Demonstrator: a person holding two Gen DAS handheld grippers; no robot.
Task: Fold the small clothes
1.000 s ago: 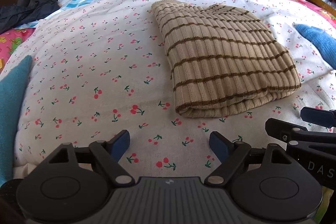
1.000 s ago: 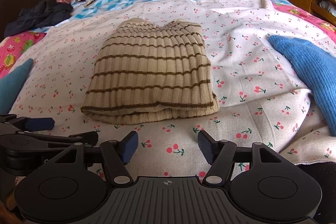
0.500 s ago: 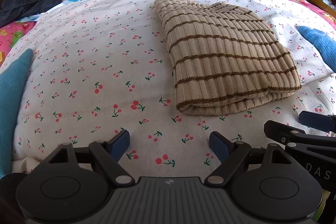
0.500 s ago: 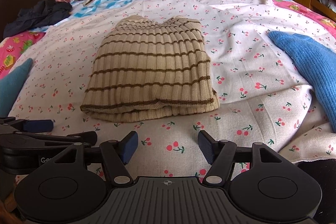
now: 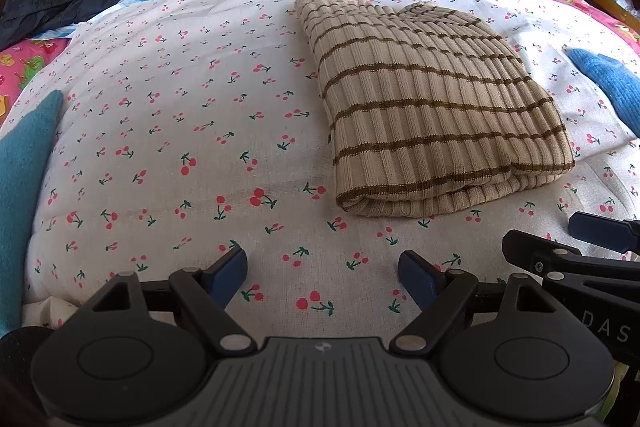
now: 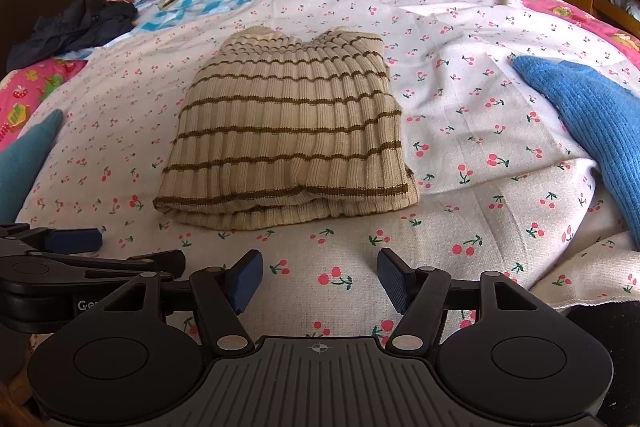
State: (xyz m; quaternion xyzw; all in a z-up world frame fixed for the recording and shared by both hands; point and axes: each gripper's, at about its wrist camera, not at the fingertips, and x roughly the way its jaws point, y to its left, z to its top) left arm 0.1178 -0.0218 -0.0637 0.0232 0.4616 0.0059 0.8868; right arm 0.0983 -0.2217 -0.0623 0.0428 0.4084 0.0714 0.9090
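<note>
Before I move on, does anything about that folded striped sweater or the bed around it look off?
Mostly tidy. The striped sweater lies folded on the cherry-print sheet, but its far edge is uneven, with two humps, and the layers at the near right corner do not line up. Both grippers, left and right, are open and clear of it.

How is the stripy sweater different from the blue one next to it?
The striped sweater is beige with brown lines; the blue sweater is plain blue. The striped sweater is folded into a neat stack mid-bed; the blue sweater lies at the right edge, only partly in view. Both are ribbed knits lying on the cherry-print sheet.
</note>
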